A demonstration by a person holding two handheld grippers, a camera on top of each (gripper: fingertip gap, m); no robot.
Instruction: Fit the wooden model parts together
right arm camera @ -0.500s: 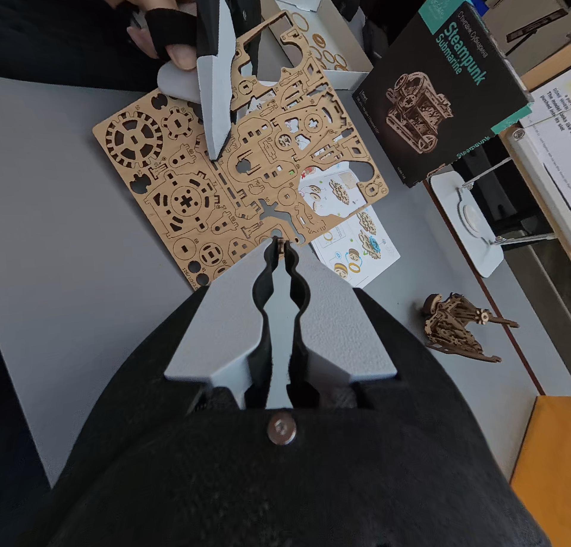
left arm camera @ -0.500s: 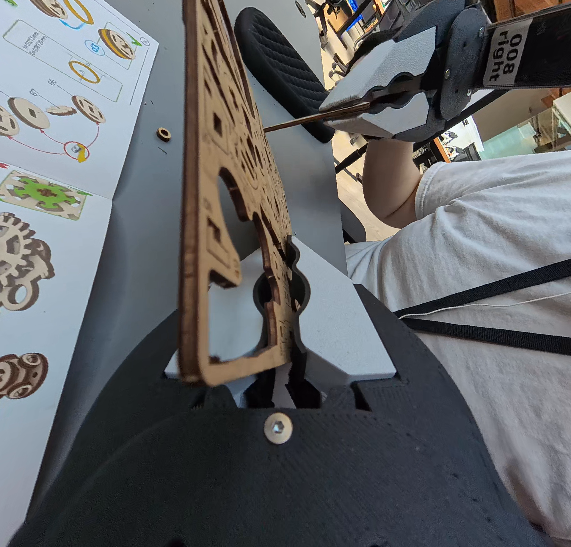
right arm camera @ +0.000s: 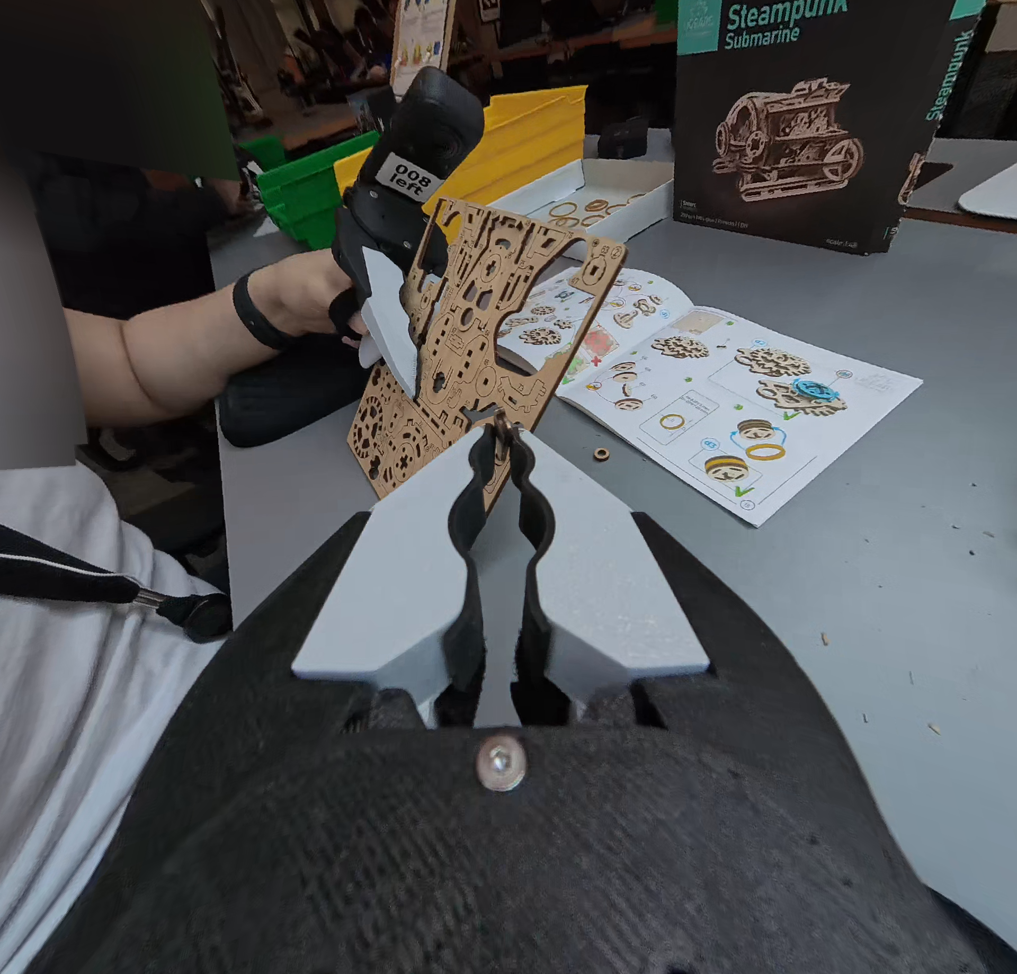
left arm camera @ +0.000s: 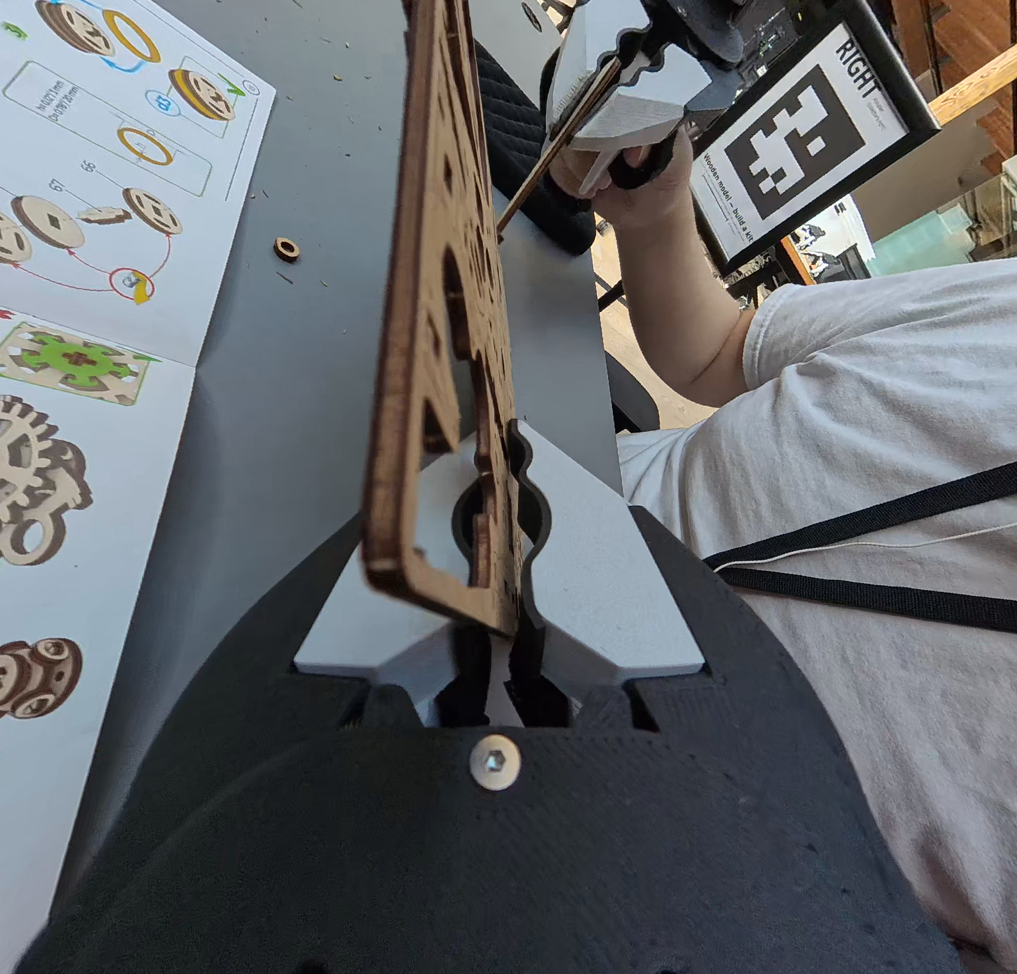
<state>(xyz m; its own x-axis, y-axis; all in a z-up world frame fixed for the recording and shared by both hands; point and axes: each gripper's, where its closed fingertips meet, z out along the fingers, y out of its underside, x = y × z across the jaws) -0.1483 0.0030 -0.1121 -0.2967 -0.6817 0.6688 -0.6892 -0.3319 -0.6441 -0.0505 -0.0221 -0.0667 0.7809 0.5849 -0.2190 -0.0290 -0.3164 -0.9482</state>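
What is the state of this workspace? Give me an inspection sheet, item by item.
Surface: grey table, scattered with small wood specks.
Job's things: wooden parts sheet held upright on edge; thin wooden stick aimed at the sheet; open instruction booklet lying flat.
Clutter: small wooden ring loose by the booklet; kit box standing; white tray of rings; green and yellow bins.
Grippers: left gripper shut on the sheet; right gripper shut on the stick.
Cables: nothing seen.
Surroundings: person's white shirt close by; black padded rest at the table edge.
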